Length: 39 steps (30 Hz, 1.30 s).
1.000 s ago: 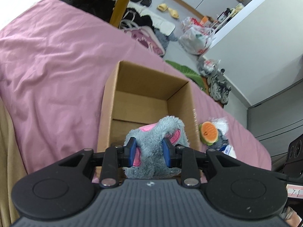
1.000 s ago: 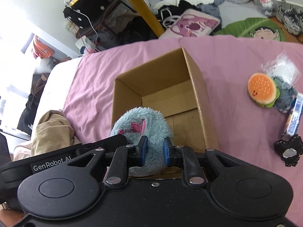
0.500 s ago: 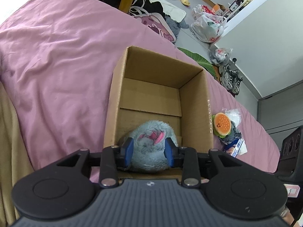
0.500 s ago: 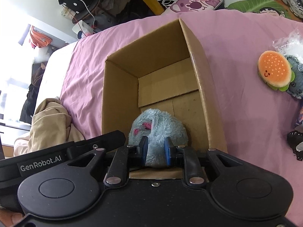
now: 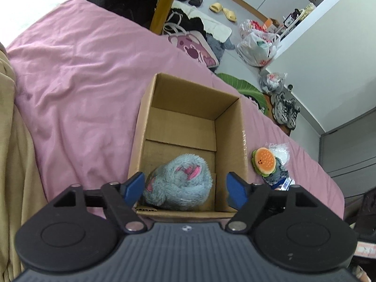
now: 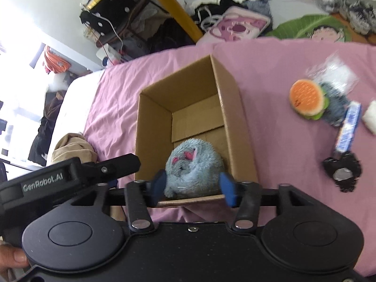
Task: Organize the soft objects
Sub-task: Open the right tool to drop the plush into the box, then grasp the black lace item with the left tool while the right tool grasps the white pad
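Note:
A fluffy blue-grey plush toy [image 5: 179, 181] with pink ears lies on the floor of the open cardboard box [image 5: 231, 141], at its near end. The same plush toy [image 6: 193, 168] and cardboard box [image 6: 237, 127] appear in the right wrist view. My left gripper [image 5: 185, 189] stands open above the box's near edge, its blue pads apart and holding nothing. My right gripper [image 6: 192, 188] is open too, its pads either side of the plush without gripping it. A burger plush [image 5: 264, 162] lies on the pink sheet right of the box, beside a grey fuzzy item [image 6: 336, 112].
The box sits on a bed with a pink sheet [image 5: 77, 82]. A beige blanket [image 5: 11, 164] lies at the left. A blue-white packet [image 6: 347, 127] and a black fuzzy item [image 6: 343, 171] lie right of the box. Bags, shoes and clothes cover the floor beyond the bed.
Both grippers lowered the plush into the box, then opened and let it go. It now rests on the box floor. Both grippers have drawn back a little.

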Available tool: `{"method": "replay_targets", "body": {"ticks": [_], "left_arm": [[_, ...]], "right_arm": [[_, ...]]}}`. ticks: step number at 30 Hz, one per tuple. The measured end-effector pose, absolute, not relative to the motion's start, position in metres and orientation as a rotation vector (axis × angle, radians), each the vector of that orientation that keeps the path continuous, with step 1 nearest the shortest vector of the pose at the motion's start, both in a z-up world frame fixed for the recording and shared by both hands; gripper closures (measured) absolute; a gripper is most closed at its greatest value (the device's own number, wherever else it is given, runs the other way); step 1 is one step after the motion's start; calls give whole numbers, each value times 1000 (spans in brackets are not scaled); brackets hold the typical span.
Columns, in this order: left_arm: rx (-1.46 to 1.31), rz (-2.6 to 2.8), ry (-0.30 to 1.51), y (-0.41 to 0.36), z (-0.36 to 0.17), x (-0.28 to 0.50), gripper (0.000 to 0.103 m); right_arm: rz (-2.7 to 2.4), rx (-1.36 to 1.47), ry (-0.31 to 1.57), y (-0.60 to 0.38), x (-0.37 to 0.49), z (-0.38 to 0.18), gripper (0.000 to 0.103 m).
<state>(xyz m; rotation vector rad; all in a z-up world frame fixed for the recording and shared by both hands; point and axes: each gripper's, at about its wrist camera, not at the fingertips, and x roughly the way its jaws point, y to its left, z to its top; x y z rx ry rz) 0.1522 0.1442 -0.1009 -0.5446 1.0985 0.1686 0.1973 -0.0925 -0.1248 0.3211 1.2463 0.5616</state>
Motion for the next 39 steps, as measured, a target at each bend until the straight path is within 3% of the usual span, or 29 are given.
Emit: {"method": "replay_targets", "body": {"ticks": [6,15,25,39], "left_arm": [[-498,206,1060,130,-86,144,24],[-469,213,999,107,-68,125,18],[-421,133,955,68,-54,111,5],[-362,122,940,16,-51,108,5]], "right_arm": [[550,273,1150,-113,181,-107,16],[506,274,1092,-150,165,-100,0],[463,301,1058,-199,151,-101,0],[413,357,1025,-260,148,-110,0]]}}
